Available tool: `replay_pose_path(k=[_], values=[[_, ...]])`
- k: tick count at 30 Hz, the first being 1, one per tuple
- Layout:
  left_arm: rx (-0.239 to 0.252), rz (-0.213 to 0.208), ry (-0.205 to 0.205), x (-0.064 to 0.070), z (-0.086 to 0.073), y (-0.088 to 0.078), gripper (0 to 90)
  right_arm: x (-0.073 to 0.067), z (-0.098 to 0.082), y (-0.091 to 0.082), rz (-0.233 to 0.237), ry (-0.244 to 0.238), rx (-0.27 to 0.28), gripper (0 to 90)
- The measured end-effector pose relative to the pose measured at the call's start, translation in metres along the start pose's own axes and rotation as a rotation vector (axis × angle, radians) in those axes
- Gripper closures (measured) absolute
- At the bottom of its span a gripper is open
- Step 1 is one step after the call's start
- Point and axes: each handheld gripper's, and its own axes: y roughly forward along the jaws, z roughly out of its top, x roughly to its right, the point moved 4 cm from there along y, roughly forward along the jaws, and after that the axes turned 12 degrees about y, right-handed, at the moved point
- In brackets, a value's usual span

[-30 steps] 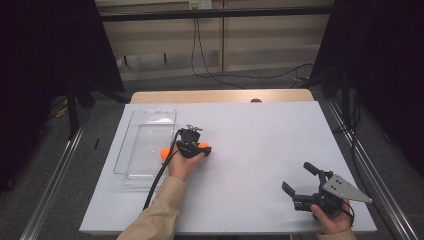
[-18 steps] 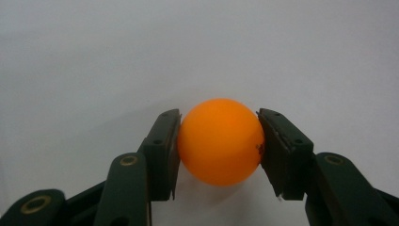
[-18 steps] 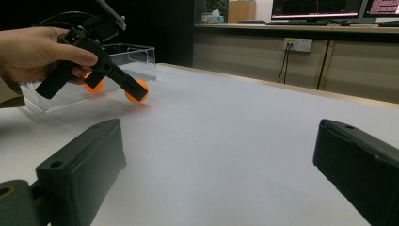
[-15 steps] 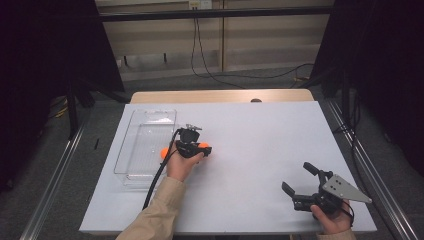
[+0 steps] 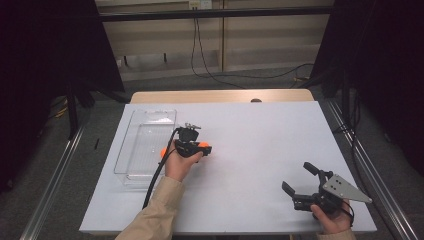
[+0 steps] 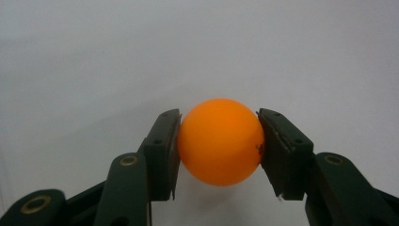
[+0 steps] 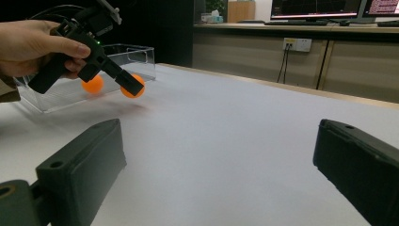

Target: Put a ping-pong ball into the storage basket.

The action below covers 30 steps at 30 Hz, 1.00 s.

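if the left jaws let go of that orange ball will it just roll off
Probably yes: the orange ball is a smooth sphere over a flat white table with no rim nearby. It looks light and hollow, so it may bounce. The left gripper touches only its sides, so it could slip.

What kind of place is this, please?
Probably a lab or office test room: a white-covered table with dark screens at its sides, computer monitors on a long desk behind, and a wall socket with hanging cables.

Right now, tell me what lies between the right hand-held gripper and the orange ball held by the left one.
Nothing but bare white table: the high view shows an open stretch from the right hand-held gripper to the orange ball in the left hand-held gripper.
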Motion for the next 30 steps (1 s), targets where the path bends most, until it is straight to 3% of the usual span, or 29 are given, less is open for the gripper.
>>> replay_pose_path(k=[30], values=[[0.025, -0.045, -0.011, 0.002, 0.006, -0.020, 51.0, 0.000, 0.000, 0.000, 0.003, 0.000, -0.001, 1.9]])
